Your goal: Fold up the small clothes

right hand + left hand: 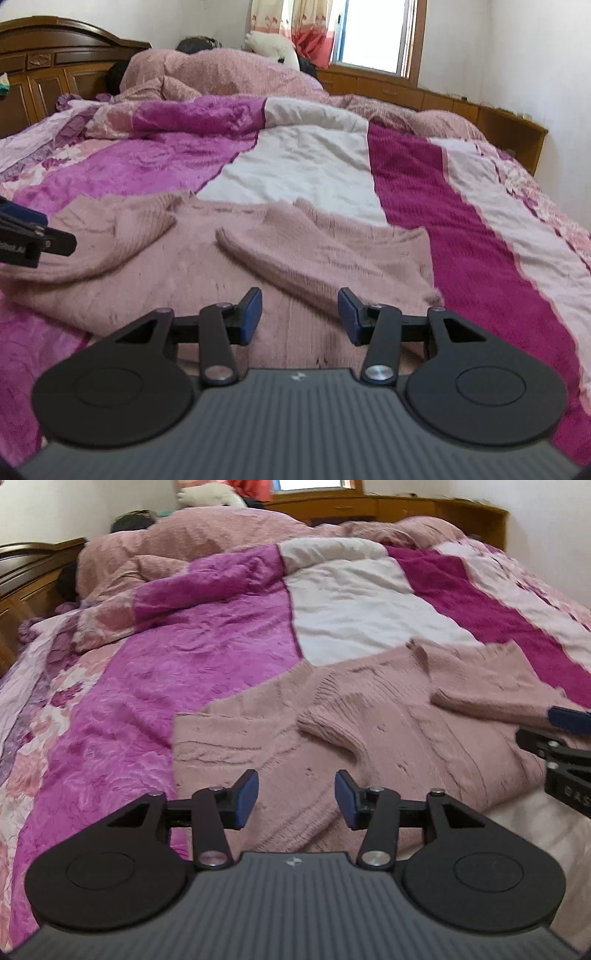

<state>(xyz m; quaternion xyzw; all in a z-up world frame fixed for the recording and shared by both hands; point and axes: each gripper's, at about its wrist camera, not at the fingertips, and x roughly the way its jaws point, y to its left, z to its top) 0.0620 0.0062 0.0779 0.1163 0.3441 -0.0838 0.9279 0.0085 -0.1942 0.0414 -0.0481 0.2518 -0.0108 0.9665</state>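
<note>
One pink knitted sweater (pixel 388 734) lies spread on the striped quilt (pixel 177 657) with both sleeves folded across its body, two grippers hovering over its near hem, left gripper (pixel 296 800) and right gripper (pixel 300 316) both open and empty, a bunched pink blanket (pixel 221 74) beyond.

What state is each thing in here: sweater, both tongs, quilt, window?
Pink knit sweater: flat on the bed, both sleeves folded in across its body.
Left tongs: open, nothing between the pads.
Right tongs: open, empty.
Striped quilt: spread, rumpled near the headboard.
Window: whether open cannot be told.
</note>
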